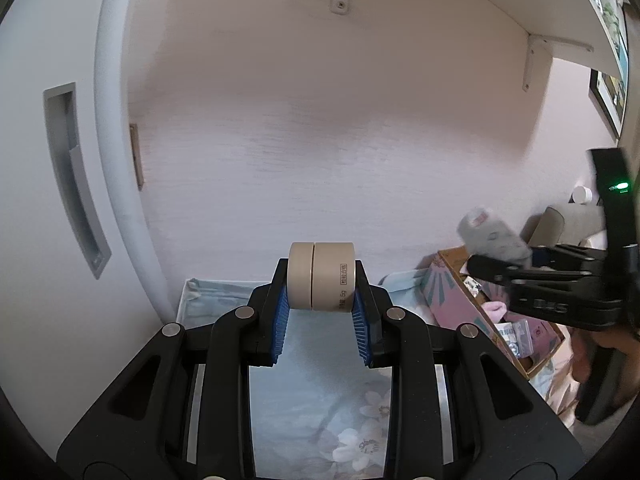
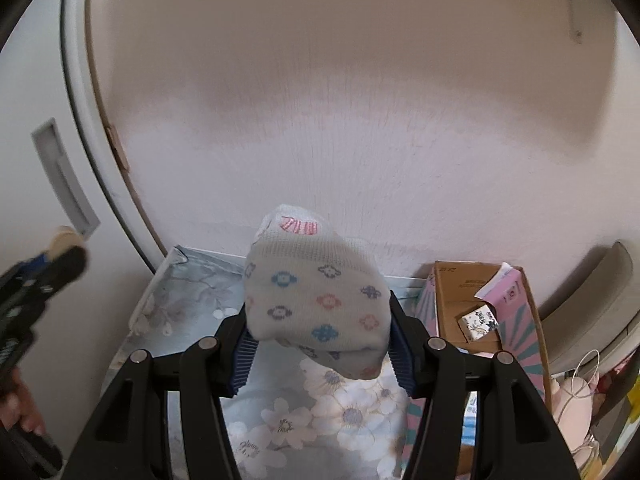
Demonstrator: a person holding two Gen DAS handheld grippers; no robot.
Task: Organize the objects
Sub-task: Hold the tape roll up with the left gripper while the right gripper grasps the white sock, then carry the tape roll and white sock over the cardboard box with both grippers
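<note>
Left gripper (image 1: 321, 280) pinches a tape roll (image 1: 321, 276) at frame center; right gripper (image 2: 320, 332) clamps a folded sock (image 2: 316, 300) mid-frame. Sock's floppy and could slip out before reaching the cardboard box (image 2: 472, 300) at right.

1. The floral-lined light blue fabric bin (image 1: 320, 380) lies open below both grippers, its floor bare.
2. The pale pink textured wall (image 1: 320, 140) closes off the space just behind the bin.
3. The white curved door frame (image 1: 110, 120) bounds the left side.
4. The pink-sided cardboard box (image 2: 520, 320), holding small packets, stands just right of the bin, blocking sideways passage there.
</note>
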